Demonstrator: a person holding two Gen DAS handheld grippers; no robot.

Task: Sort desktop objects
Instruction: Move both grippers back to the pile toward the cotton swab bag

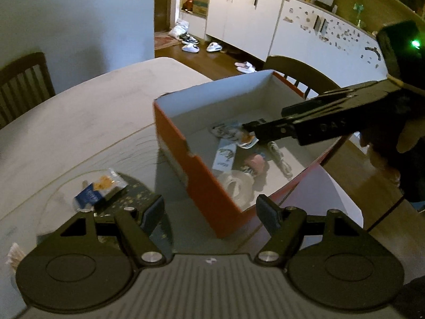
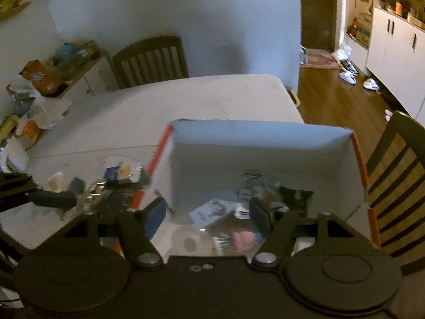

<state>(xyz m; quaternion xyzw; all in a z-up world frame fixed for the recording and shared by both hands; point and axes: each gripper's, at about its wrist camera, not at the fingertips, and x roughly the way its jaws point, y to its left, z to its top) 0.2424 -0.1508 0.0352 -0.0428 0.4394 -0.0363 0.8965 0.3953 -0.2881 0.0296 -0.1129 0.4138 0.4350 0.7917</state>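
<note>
An orange box (image 1: 170, 127) with a white inside (image 2: 252, 130) stands on the table. It holds a clear tape roll (image 1: 239, 186), a pink item (image 1: 256, 160), a white cable (image 1: 281, 159), a printed card (image 1: 224, 155) and small packets. My right gripper (image 2: 208, 218) hangs open over the box, with nothing between its fingers. In the left wrist view its tip (image 1: 251, 129) is just above a small packet (image 1: 247, 139). My left gripper (image 1: 209, 212) is open and empty, low at the box's near corner. A blue-and-orange snack packet (image 1: 99, 191) lies on the table left of the box.
More small items lie by the snack packet (image 2: 123, 172): a white lump (image 2: 54, 182) and a dark piece (image 2: 77, 184). Wooden chairs (image 2: 151, 58) (image 2: 398, 172) stand around the table. A cluttered side shelf (image 2: 53, 74) is at far left and white cabinets (image 1: 244, 13) are behind.
</note>
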